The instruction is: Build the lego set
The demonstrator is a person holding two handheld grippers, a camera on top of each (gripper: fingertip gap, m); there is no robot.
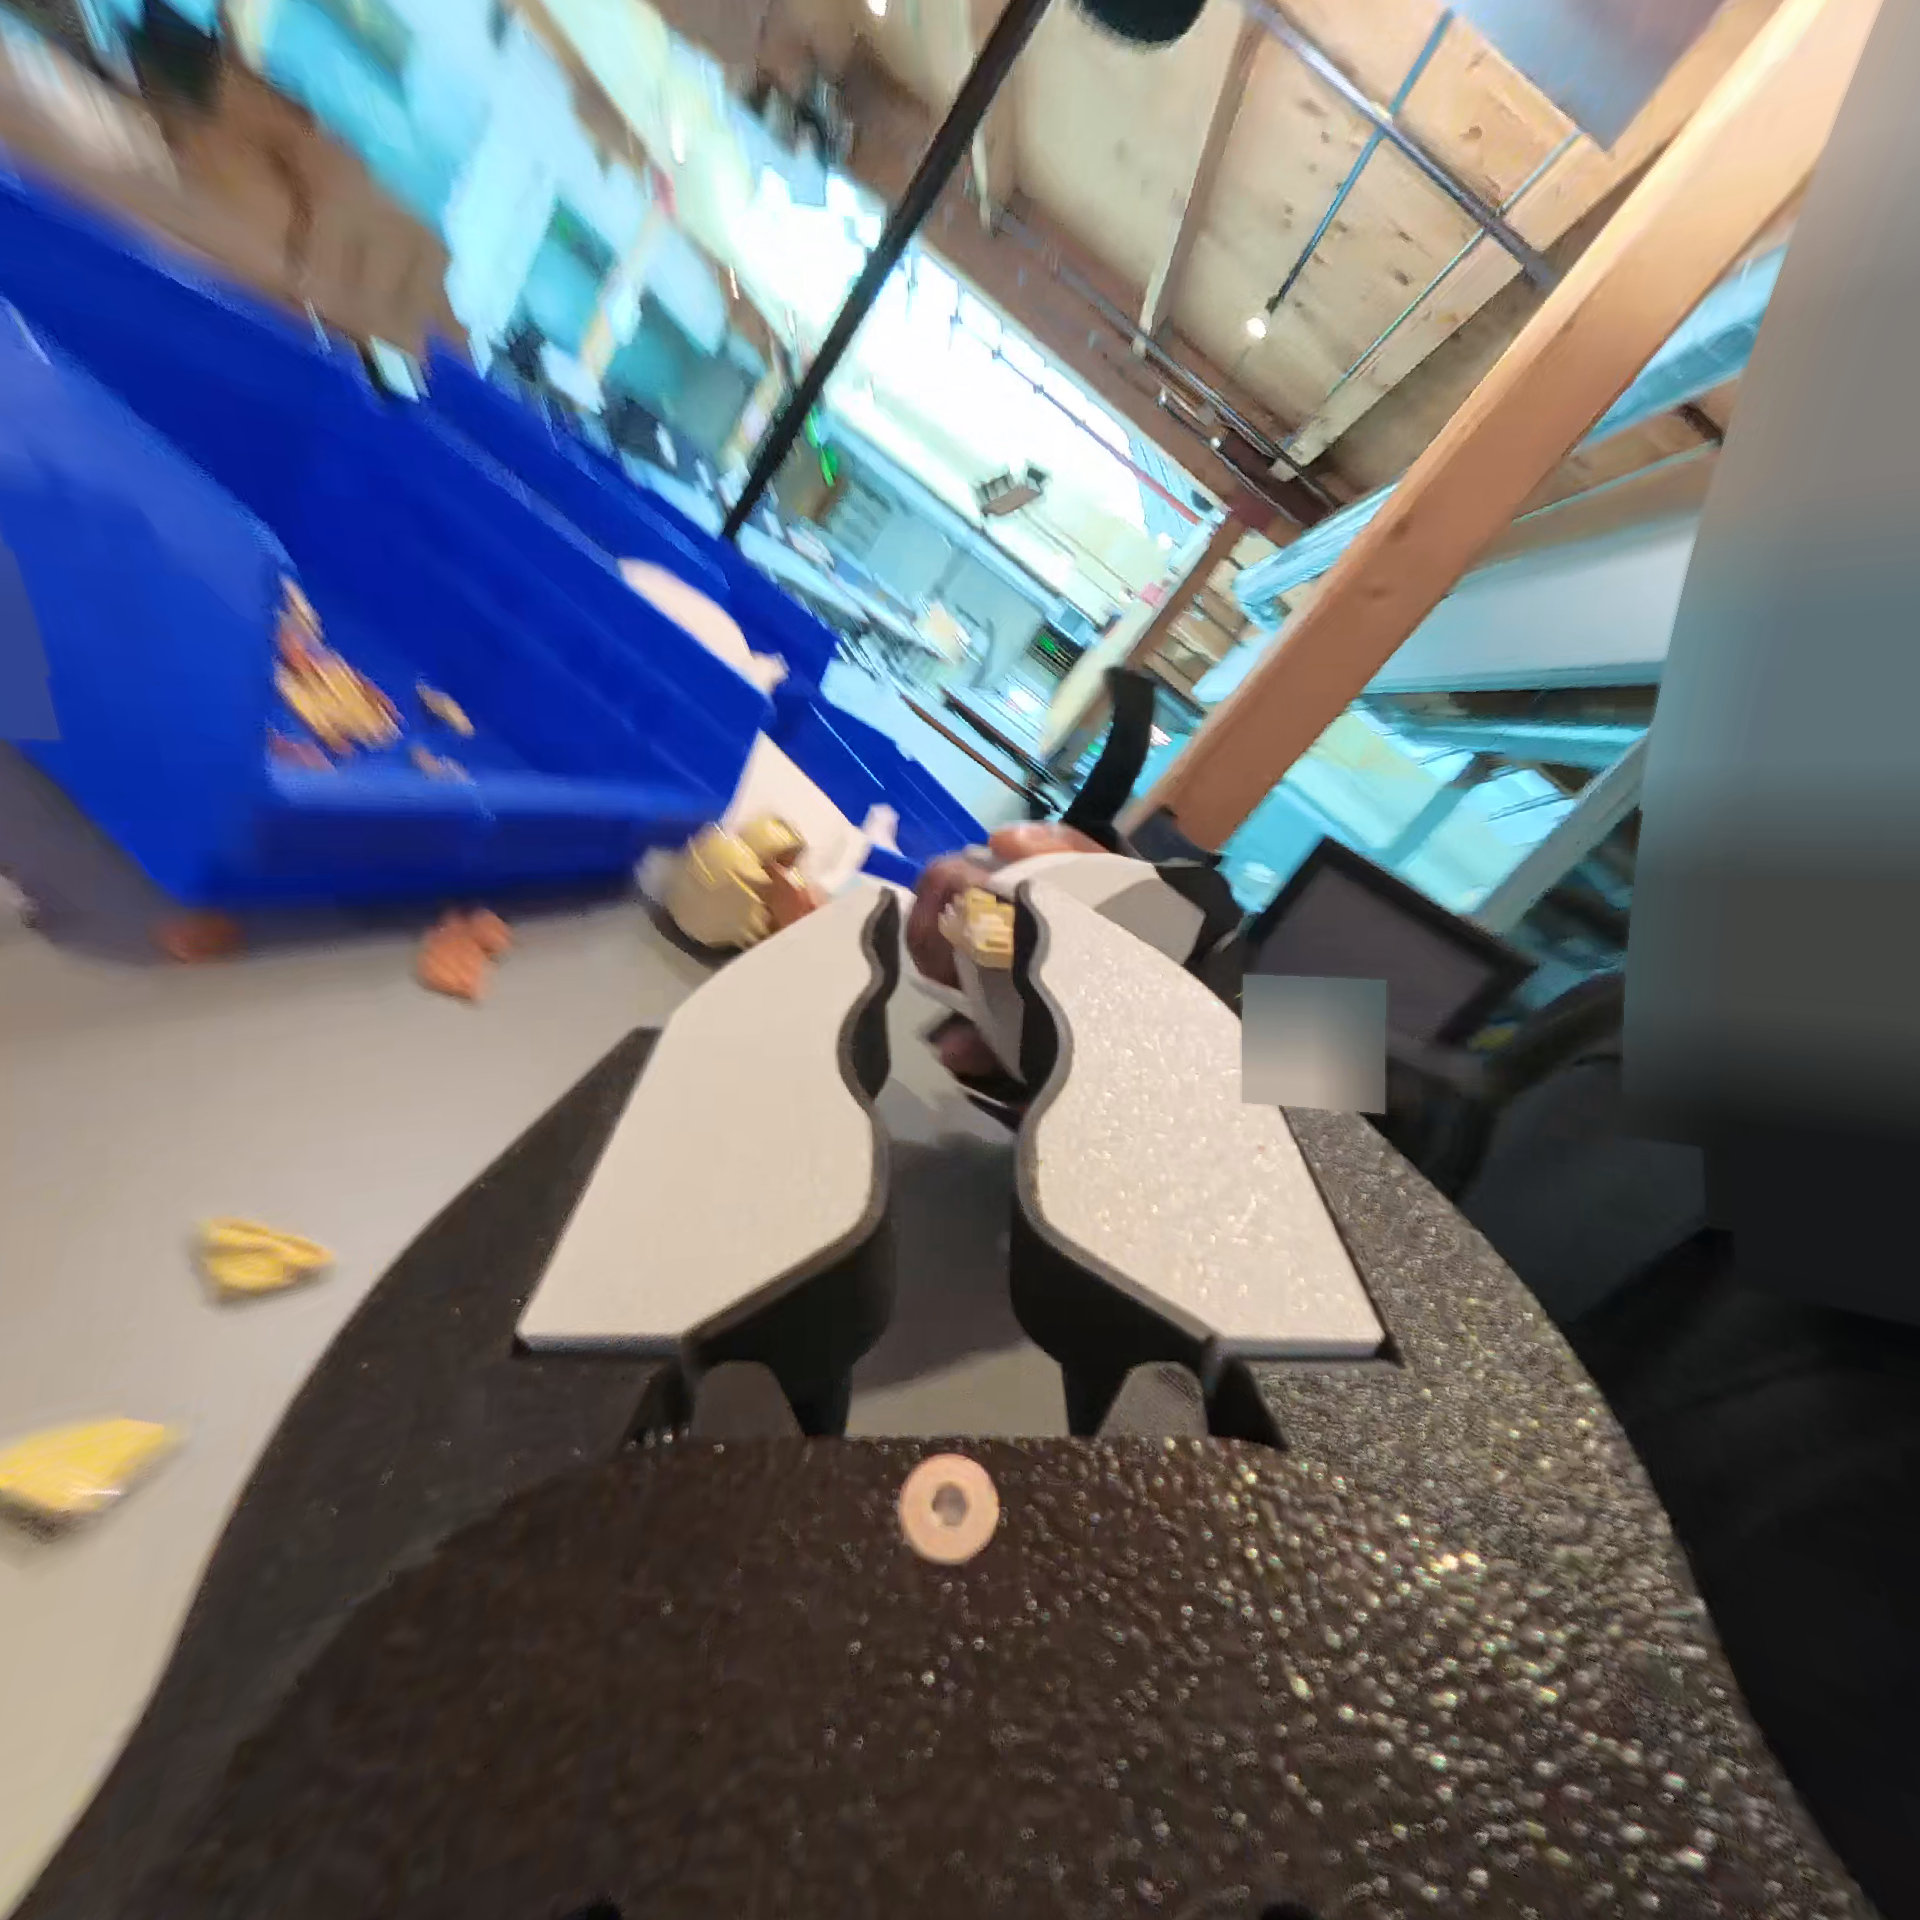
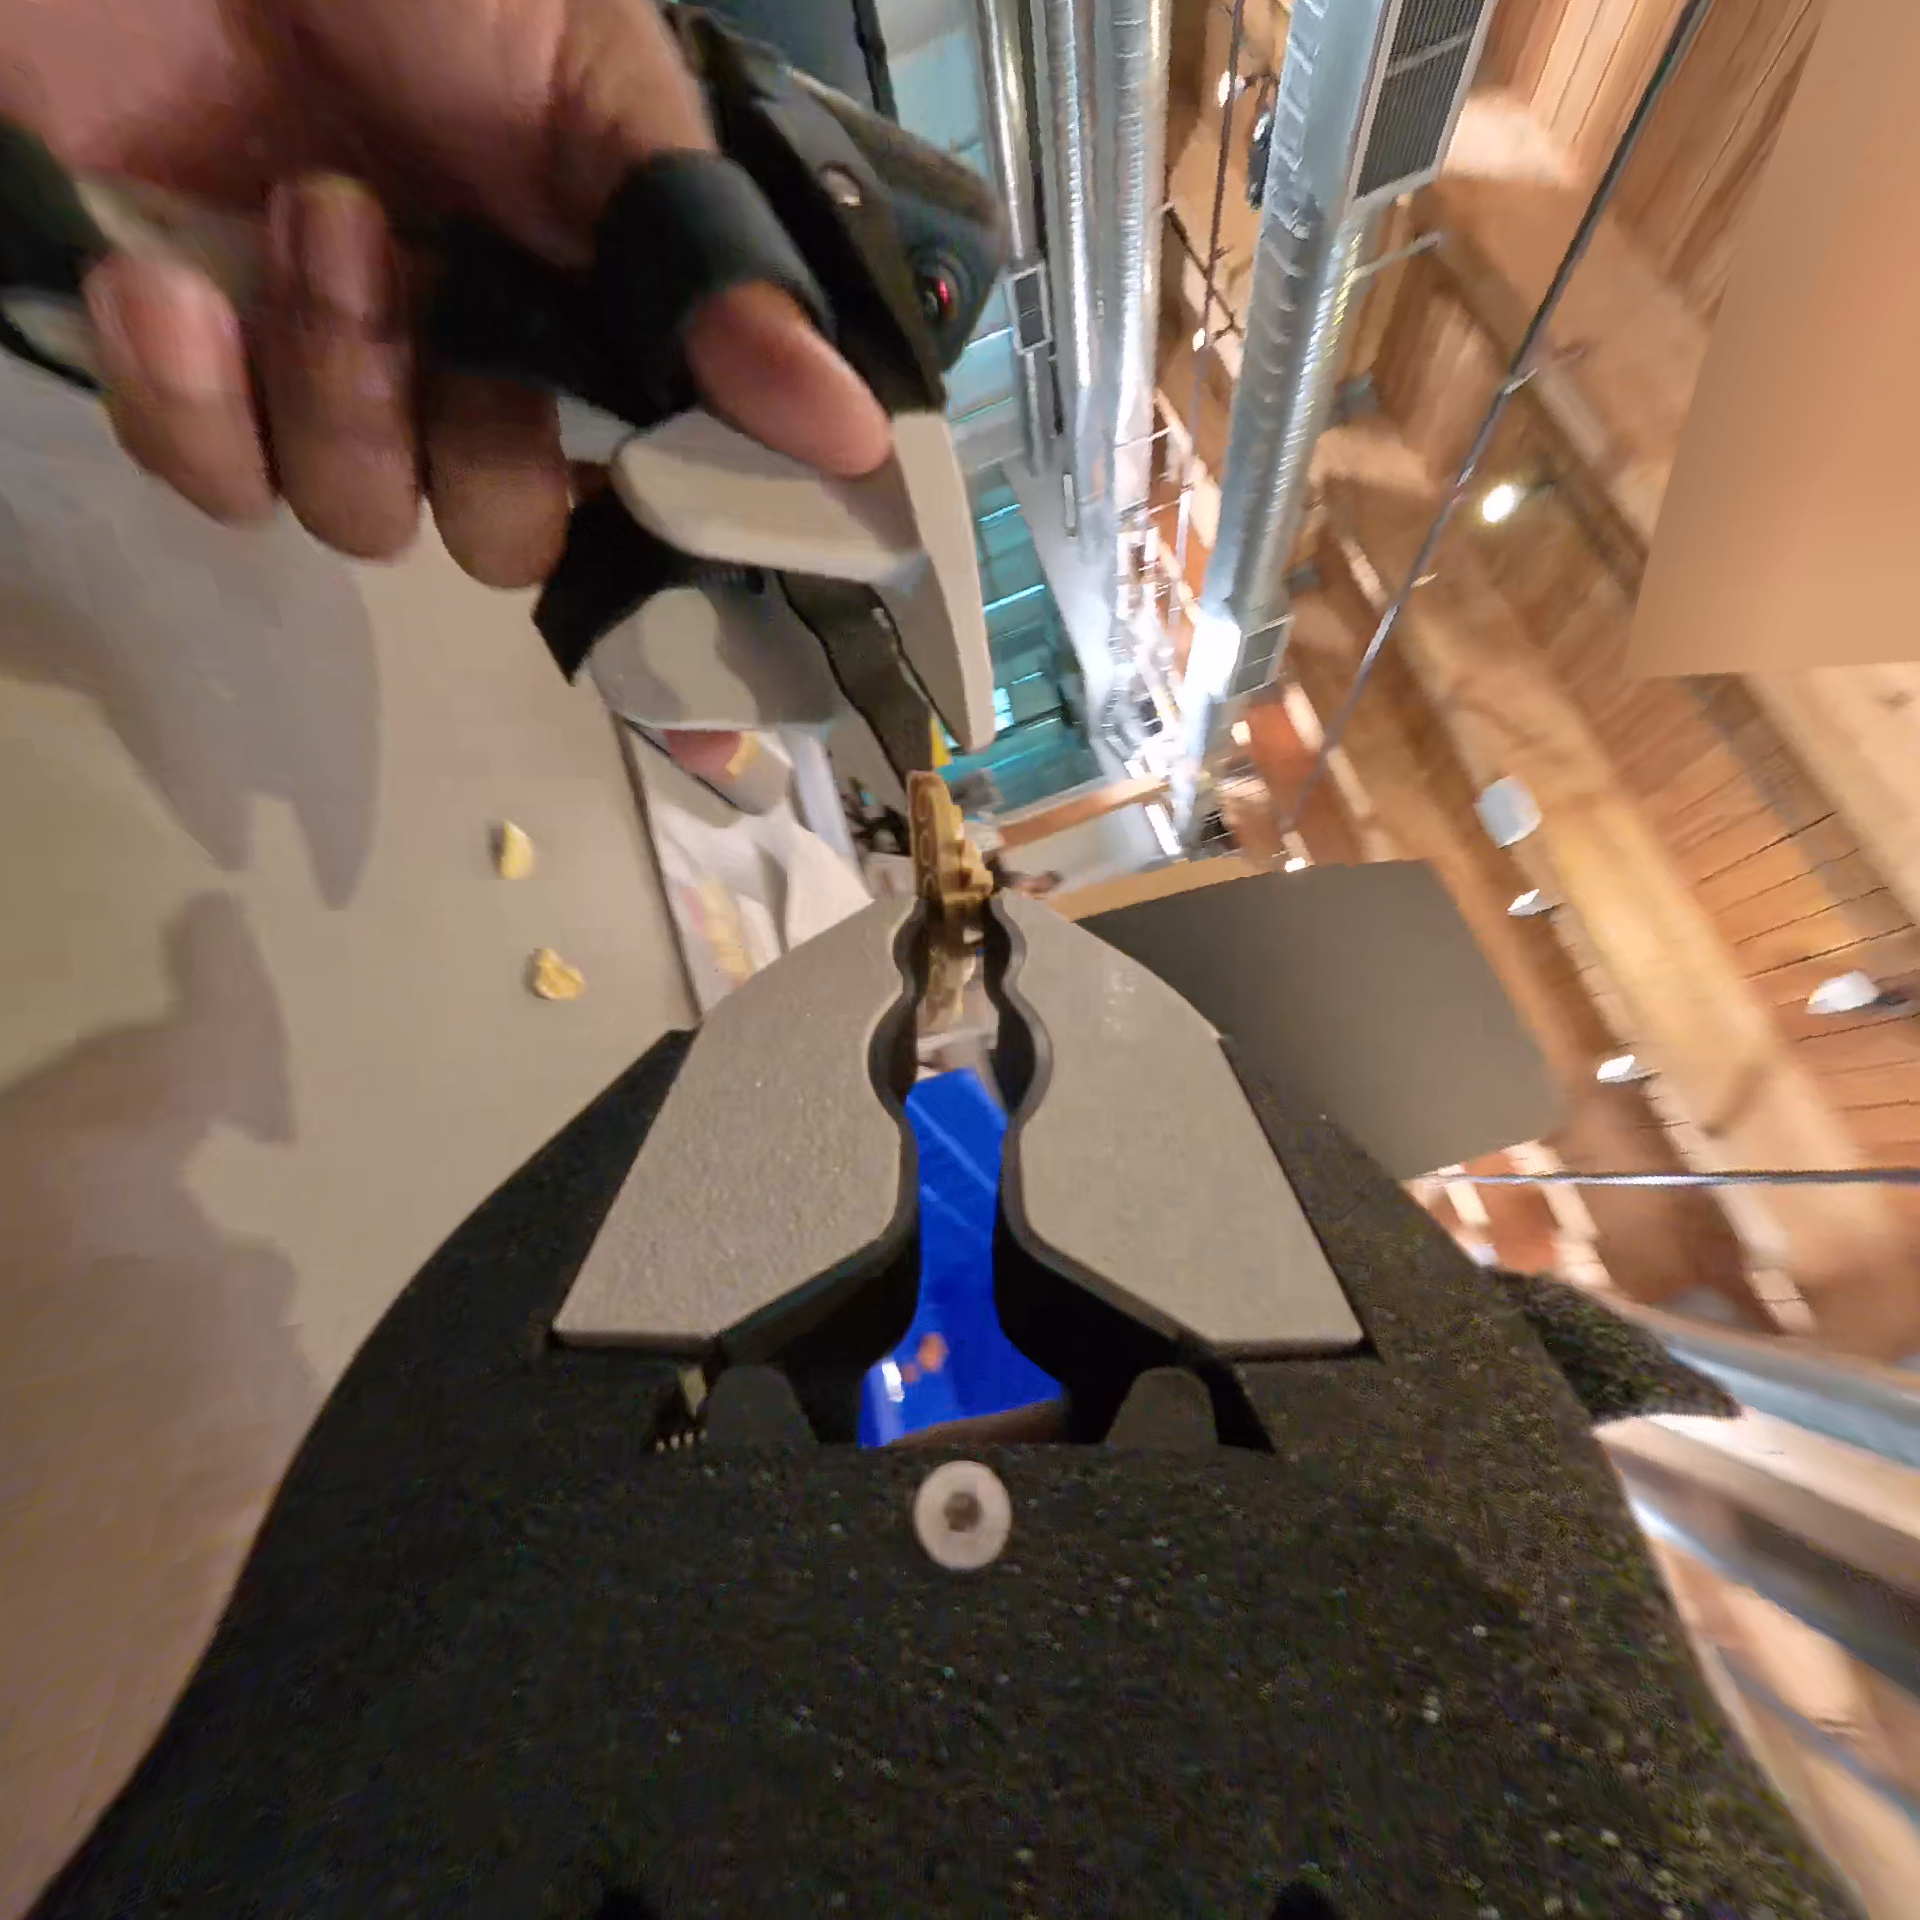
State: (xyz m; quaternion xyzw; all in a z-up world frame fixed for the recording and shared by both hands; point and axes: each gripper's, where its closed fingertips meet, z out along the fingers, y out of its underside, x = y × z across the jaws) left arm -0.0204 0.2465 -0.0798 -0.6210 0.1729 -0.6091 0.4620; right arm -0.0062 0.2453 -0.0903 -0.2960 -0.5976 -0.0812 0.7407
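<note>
My right gripper (image 2: 956, 920) is shut on a small tan lego piece (image 2: 940, 852) that sticks out past its fingertips. My left gripper (image 1: 954, 902) is open, and the same tan piece (image 1: 982, 925) sits in the gap at its tips, held up off the table. In the right wrist view one left finger (image 2: 940, 582) points down, with its tip just above the piece. I cannot tell if it touches. A person's hand (image 2: 343, 343) holds the left gripper.
A blue bin (image 1: 436, 644) with orange and yellow pieces stands on the grey table (image 1: 260, 1091). A tan lego assembly (image 1: 738, 883) and orange pieces (image 1: 462, 951) lie beside it. Two yellow bags (image 1: 255, 1252) (image 1: 78, 1465) lie nearer. A wooden post (image 1: 1455, 468) rises on the right.
</note>
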